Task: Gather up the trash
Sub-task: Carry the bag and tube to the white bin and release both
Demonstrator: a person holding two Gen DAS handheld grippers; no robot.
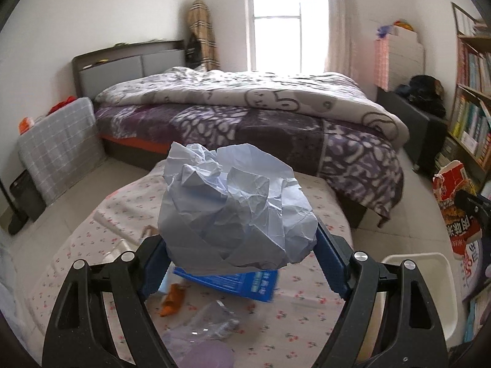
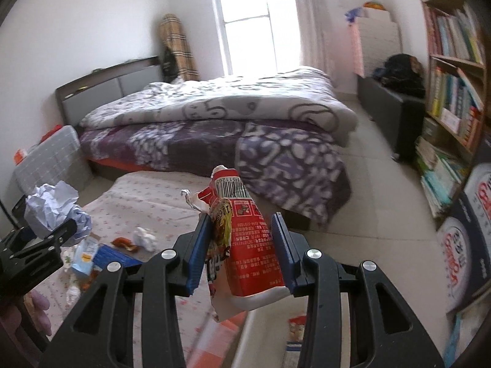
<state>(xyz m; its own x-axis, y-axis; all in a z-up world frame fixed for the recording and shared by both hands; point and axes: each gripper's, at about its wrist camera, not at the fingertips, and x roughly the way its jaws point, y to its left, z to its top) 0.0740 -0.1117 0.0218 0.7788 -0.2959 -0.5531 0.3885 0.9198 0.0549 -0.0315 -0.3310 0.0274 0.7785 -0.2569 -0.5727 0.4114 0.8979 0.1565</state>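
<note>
Though crumpled, paper ball (image 1: 236,211) bulky, angular.

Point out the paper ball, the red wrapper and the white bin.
paper ball (image 1: 236,211), left wrist view, crumpled middle.
red wrapper (image 2: 254,245), right wrist view, printed red face.
white bin (image 1: 429,257), left wrist view, far rim.

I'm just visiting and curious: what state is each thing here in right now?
left gripper: shut on the crumpled paper
crumpled paper: balled up, held above the table
right gripper: shut on the red packet
red packet: crushed, torn open, held up
blue box: lying flat on the table
white bin: open
</note>
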